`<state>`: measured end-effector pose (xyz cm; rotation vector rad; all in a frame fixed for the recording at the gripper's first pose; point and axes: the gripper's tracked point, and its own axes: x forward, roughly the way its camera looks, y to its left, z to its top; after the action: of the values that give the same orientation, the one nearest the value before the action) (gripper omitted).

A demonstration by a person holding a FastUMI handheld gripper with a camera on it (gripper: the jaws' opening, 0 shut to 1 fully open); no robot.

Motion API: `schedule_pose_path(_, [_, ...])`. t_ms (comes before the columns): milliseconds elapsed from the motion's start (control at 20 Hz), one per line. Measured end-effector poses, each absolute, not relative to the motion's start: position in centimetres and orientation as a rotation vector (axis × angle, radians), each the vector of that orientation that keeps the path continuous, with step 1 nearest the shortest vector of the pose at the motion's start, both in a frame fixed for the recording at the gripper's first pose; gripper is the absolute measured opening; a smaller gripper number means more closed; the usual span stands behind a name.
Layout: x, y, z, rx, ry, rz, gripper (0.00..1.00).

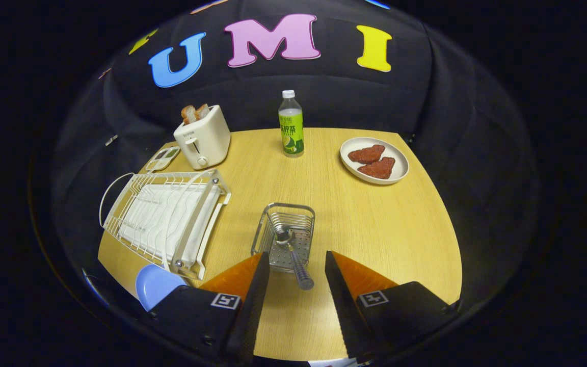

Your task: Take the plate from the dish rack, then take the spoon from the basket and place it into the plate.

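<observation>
While the hand-held gripper (296,270) gapes unladen, the spoon (293,257) handle overhangs the basket (284,235) rim between its fingers.

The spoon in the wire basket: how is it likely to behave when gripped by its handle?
The spoon looks like rigid metal, so probably stiff. Its round handle, between the open claw fingers, may slip or roll. It leans on the basket rim and could pivot.
</observation>
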<state>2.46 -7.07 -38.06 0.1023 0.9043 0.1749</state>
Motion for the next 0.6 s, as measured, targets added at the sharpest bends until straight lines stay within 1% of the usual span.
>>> schedule_pose_path(100, [2.3, -7.0, -39.2, 0.134, 0.941, 0.168, 0.54])
schedule_pose_path(250, [2.1, -6.9, -39.9, 0.173, 0.979, 0.168, 0.22])
schedule_pose_path(300, [1.7, -6.7, -39.4, 0.198, 0.982, 0.181, 0.23])
schedule_pose_path(350, [1.9, -6.8, -39.4, 0.194, 0.974, 0.175, 0.17])
schedule_pose_path(450, [2.2, -7.2, -38.8, 0.178, 0.945, 0.163, 0.13])
schedule_pose_path(600, [1.9, -7.5, -36.7, 0.193, 0.9, 0.151, 0.12])
